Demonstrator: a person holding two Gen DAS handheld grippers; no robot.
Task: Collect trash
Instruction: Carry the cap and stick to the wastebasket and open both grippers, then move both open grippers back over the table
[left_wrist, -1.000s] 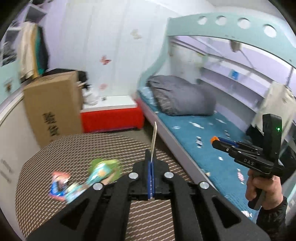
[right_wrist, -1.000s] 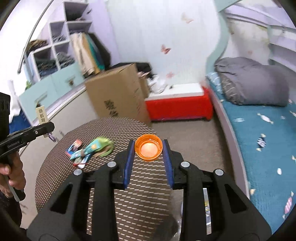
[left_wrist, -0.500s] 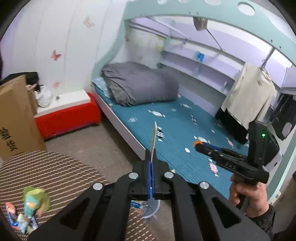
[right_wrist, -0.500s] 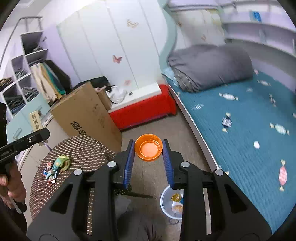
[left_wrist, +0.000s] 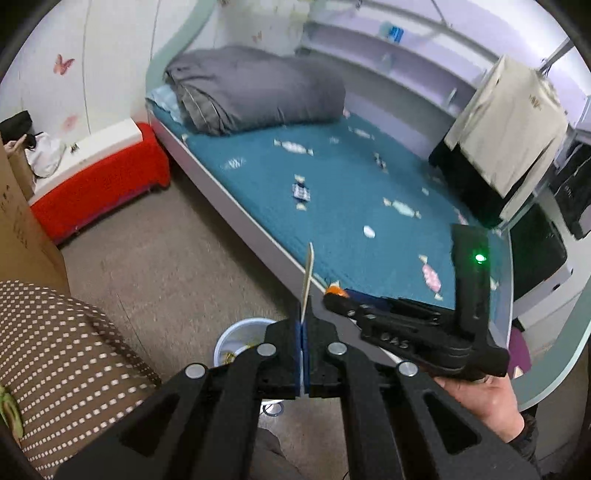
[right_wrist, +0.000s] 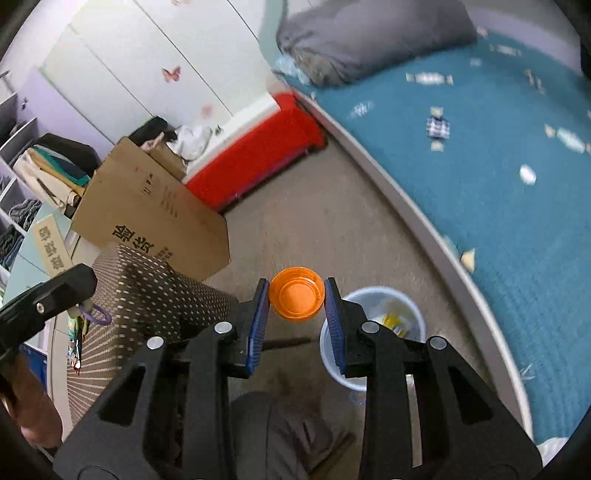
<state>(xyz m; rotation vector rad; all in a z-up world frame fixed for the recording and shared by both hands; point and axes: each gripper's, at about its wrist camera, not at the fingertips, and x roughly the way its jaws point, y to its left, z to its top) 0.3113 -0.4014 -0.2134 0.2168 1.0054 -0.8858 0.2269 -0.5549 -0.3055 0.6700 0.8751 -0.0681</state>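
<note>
My left gripper (left_wrist: 303, 332) is shut on a thin beige card (left_wrist: 307, 273) that stands edge-on above the fingers; the card also shows at the left of the right wrist view (right_wrist: 53, 248). My right gripper (right_wrist: 294, 299) is shut on an orange cap (right_wrist: 295, 298), held above the floor beside a white trash bin (right_wrist: 402, 301). The bin (left_wrist: 236, 334) holds some yellow scraps and sits on the floor below both grippers. Several wrappers (right_wrist: 75, 345) lie on the round brown table (right_wrist: 147, 280).
A bed with a teal cover (left_wrist: 351, 192) and a grey duvet (left_wrist: 258, 88) runs along the right. A red bench (left_wrist: 99, 177) and a cardboard box (right_wrist: 147, 218) stand at the far side. The floor is beige carpet (left_wrist: 177, 251).
Both grippers have swung right, away from the table and toward the bed, and tilted down. The trash bin has come into view below them. Both still hold their items.
</note>
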